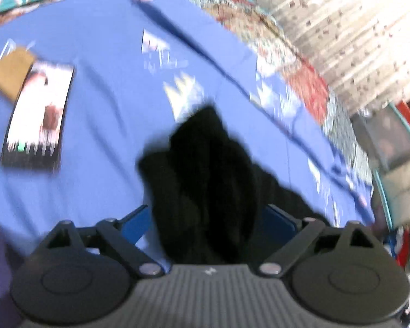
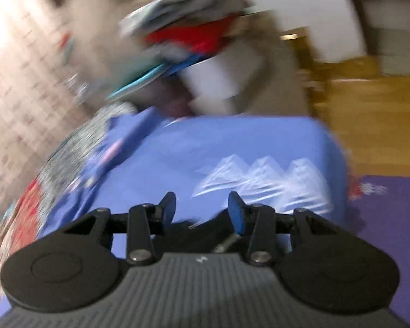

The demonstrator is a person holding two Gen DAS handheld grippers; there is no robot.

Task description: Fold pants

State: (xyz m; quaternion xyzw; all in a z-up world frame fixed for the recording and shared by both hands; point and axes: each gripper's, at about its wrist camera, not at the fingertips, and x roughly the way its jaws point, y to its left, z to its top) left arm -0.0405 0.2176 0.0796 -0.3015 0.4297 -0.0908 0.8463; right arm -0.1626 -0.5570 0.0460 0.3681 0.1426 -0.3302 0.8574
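The black pants (image 1: 205,169) lie bunched on a blue sheet (image 1: 101,125) printed with white mountains. In the left wrist view my left gripper (image 1: 207,216) stands wide open. The dark cloth runs up between its blue fingers (image 1: 135,224), and the pads do not press on it. In the right wrist view my right gripper (image 2: 202,205) is open over the blue sheet (image 2: 232,142). A strip of the black pants (image 2: 196,228) shows low down near the base of its fingers, with nothing between the tips. Both views are blurred.
A phone (image 1: 38,117) with a lit screen and a tan flat item (image 1: 12,71) lie on the sheet at the left. A patterned quilt (image 1: 300,63) borders the sheet. Beyond the bed corner are piled clothes (image 2: 194,35), a wooden floor (image 2: 369,114) and a purple mat (image 2: 391,218).
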